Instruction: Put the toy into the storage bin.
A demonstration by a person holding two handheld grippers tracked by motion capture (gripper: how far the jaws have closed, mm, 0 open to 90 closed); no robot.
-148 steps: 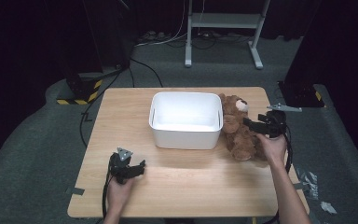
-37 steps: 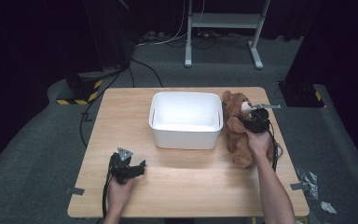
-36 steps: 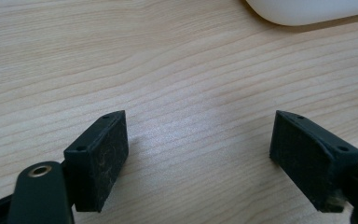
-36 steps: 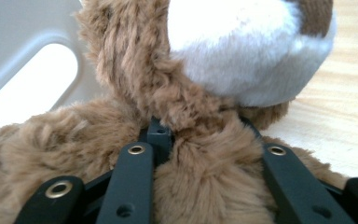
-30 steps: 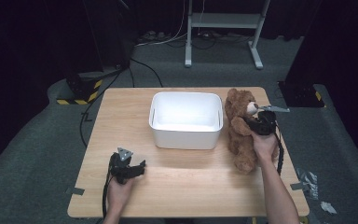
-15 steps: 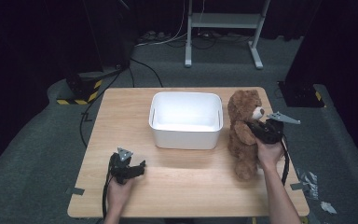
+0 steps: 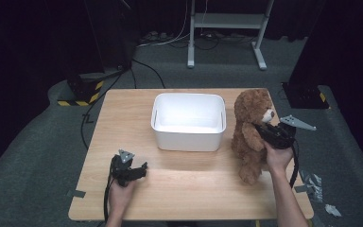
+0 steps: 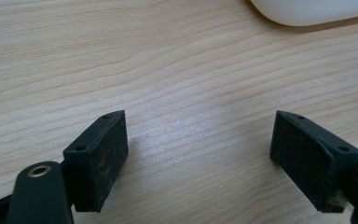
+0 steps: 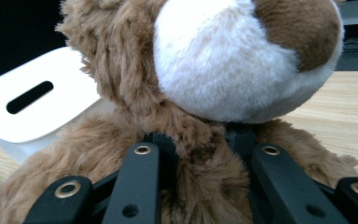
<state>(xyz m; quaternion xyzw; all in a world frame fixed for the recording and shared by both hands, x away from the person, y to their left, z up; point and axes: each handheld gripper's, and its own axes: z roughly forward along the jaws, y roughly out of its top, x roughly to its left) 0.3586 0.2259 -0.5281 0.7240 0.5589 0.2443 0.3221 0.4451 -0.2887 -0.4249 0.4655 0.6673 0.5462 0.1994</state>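
From above, your right gripper (image 7: 261, 128) clamps the teddy bear (image 7: 251, 130) upright just right of the white bin (image 7: 189, 137); your left gripper (image 7: 139, 169) rests low on the wooden table (image 7: 208, 184). Its own view shows the jaws wide apart over bare wood. In yours, fur buries the pads at the bear's neck.

Even overhead light falls on the pale wooden table (image 7: 189, 189), while the floor and backdrop around it stay dim to black. The white plastic bin (image 7: 189, 120) reads brightest, nearly washed out on its rim, and casts a short soft shadow onto the table on its near side. In the left gripper view a faint sheen lies on the table's grain. In the right gripper view the brown plush bear (image 9: 214, 70) is soft-focused at close range.
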